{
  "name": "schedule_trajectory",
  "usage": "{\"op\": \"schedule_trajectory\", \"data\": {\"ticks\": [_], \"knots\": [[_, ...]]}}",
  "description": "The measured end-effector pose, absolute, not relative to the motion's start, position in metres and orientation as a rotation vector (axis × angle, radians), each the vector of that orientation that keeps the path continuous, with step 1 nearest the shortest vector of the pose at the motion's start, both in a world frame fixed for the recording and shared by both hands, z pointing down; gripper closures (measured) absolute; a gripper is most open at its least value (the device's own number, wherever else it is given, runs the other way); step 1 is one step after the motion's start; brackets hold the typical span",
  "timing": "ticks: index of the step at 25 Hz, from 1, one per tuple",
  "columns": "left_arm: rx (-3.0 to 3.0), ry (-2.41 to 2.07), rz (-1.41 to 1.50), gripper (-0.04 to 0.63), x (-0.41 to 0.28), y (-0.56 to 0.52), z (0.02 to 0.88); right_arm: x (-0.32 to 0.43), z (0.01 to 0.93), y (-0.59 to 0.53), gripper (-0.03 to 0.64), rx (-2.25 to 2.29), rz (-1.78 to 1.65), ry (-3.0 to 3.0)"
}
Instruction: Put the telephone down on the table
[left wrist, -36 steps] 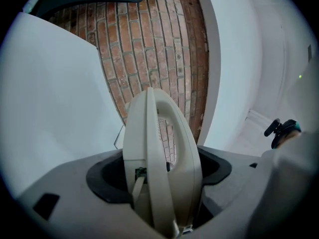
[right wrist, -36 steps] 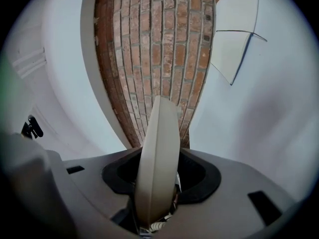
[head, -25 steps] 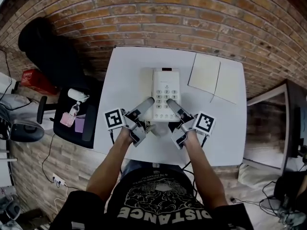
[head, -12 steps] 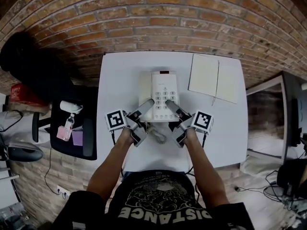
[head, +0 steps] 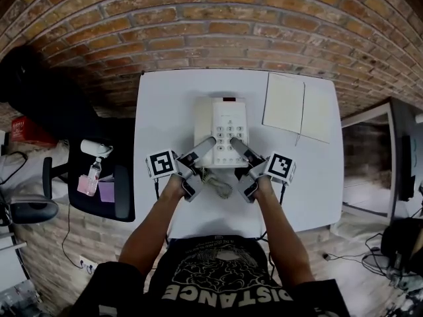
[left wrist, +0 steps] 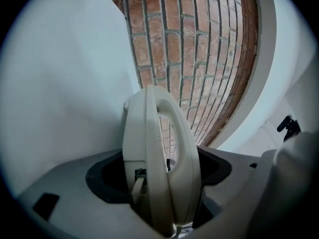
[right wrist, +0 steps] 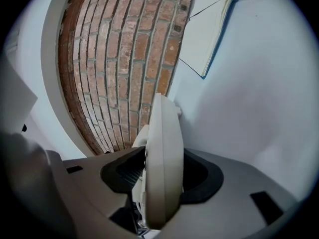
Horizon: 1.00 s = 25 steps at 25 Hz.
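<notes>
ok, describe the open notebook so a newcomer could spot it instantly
Start at the white table under the brick wall. Right of the cream telephone, toward the far right corner, the notebook lies open and flat. Unlike the telephone it has no keypad, only two blank pale pages.

wall: red-brown brick wall (head: 218,18) behind the table's far edge | furniture: white table (head: 158,104); black seat (head: 122,190) off its left edge; dark-framed unit (head: 396,144) off its right edge | floor (head: 39,253): pale, brick-patterned, loose cables (head: 66,236) | light: dim, even
</notes>
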<state>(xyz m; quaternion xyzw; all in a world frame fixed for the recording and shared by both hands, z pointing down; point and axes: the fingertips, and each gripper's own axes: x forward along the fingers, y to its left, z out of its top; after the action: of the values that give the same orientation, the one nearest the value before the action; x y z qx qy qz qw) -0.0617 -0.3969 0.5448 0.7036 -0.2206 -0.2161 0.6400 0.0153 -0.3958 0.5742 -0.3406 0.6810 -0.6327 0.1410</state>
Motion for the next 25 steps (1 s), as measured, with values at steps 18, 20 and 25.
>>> {"op": "schedule_trajectory", "data": {"ticks": [18,20,25], "knots": [[1.641,-0.591,-0.256,0.213,-0.055,-0.391,0.563,0.012,0.58,-0.393,0.355,-1.191,-1.821,2.199],[1.643,-0.609,-0.229,0.213,-0.056,-0.39,0.564,0.012,0.581,-0.392,0.346,-1.232,-1.815,2.239],[1.662,-0.649,-0.131,0.21,-0.057,-0.386,0.569,0.016,0.58,-0.392,0.328,-1.378,-1.728,2.403]]}}
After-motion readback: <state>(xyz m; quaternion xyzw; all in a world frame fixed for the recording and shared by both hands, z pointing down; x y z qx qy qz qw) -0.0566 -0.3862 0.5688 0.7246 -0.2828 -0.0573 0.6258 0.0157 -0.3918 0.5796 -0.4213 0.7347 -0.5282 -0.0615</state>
